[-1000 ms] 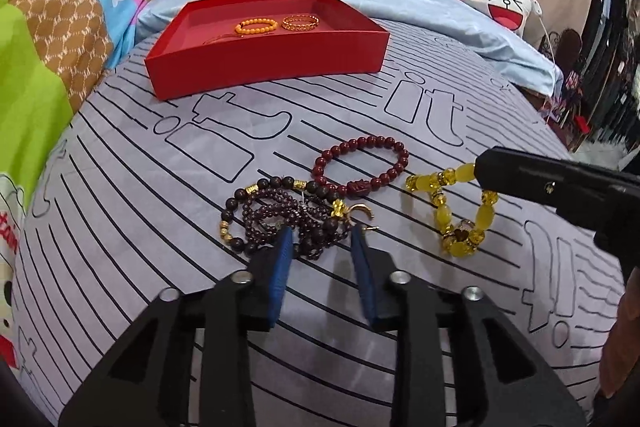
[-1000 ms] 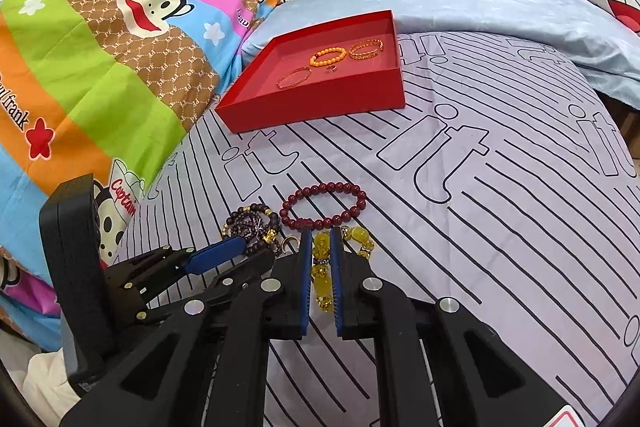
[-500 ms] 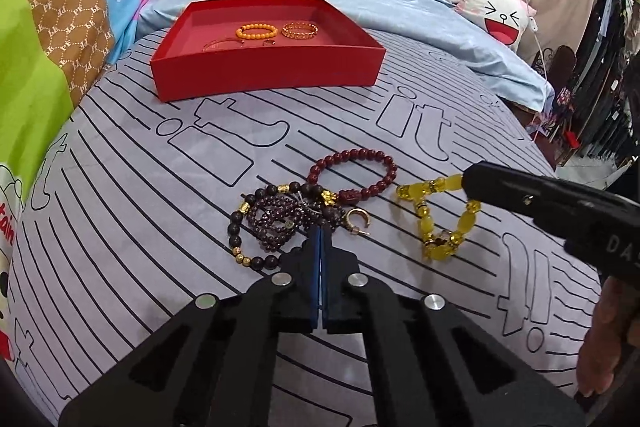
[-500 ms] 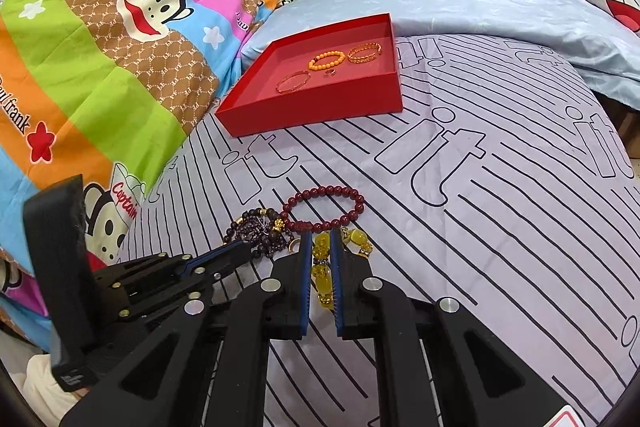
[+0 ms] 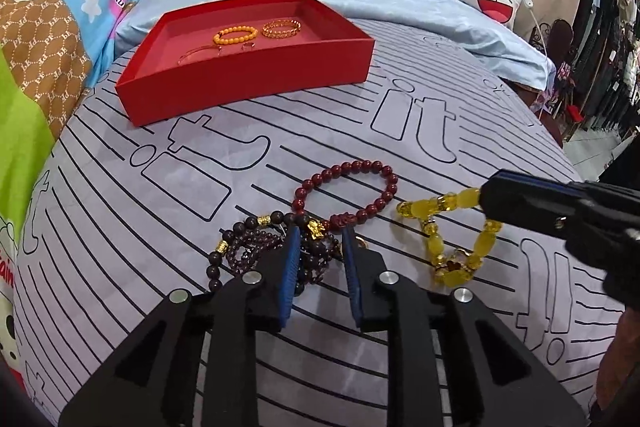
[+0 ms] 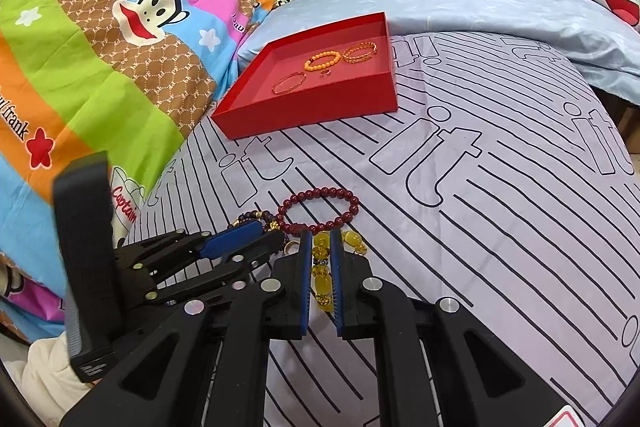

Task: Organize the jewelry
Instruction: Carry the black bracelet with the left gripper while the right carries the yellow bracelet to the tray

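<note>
Whereas half a second ago they were pressed together, the left tongs [image 5: 318, 241] now spread over the dark bead necklace [image 5: 256, 251] on the bed; right tongs [image 6: 320, 247] pinch the yellow bracelet [image 6: 322, 277], so neither has reached the red tray [image 5: 248, 87].

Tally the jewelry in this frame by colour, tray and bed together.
Orange: 1, beaded bracelet in the red tray.
Gold: 3, chain bracelet, thin bangle and small ring, all in the tray.
Dark red: 1, bracelet on the bed.
Dark brown-purple: 1, bead strand on the bed.
Yellow: 1, bracelet on the bed.
Total: 7
</note>
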